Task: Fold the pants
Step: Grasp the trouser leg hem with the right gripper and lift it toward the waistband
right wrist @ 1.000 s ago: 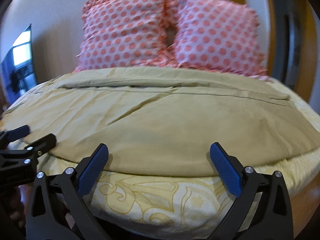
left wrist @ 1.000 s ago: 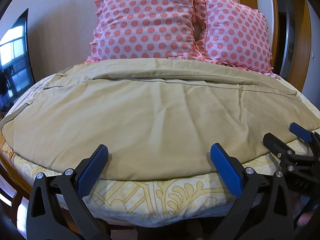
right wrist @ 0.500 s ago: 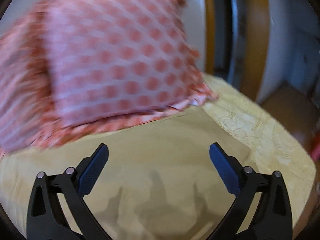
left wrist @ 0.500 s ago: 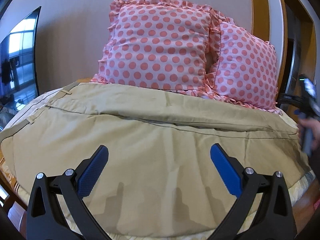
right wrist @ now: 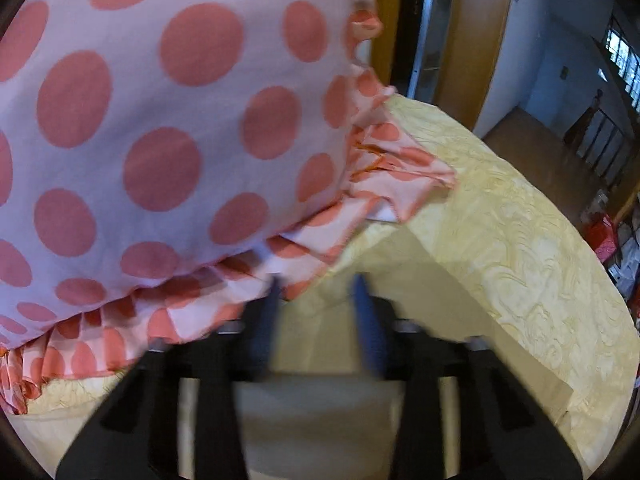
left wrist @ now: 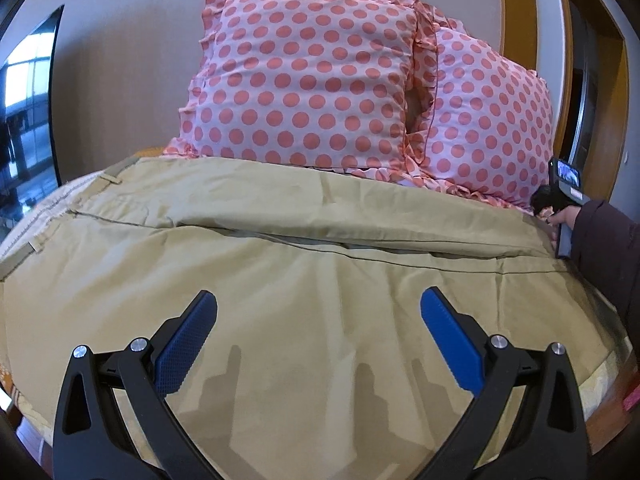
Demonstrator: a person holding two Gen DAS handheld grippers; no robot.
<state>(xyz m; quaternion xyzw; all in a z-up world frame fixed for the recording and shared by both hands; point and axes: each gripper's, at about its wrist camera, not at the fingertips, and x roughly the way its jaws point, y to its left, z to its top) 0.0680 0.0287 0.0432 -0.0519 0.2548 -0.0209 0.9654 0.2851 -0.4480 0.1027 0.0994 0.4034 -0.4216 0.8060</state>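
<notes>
Khaki pants lie spread flat across the bed, waistband and belt loops at the left, legs running off to the right, one long fold lying over the far half. Over the near part of the cloth hang the left tongs, spread wide with nothing between the blue pads, their shadow falling on the fabric just below. At the far right end of the pants are the right tongs, blurred in their own view; the two fingers stand fairly near each other with a gap left, low over the khaki hem corner, and whether they have cloth pinched I cannot tell. From the left view the right hand and its dark sleeve show beside that end of the pants. Two pink pillows with coral dots stand propped against the wall behind, their ruffled edge just beside the right tongs, on a pale yellow patterned bedspread
</notes>
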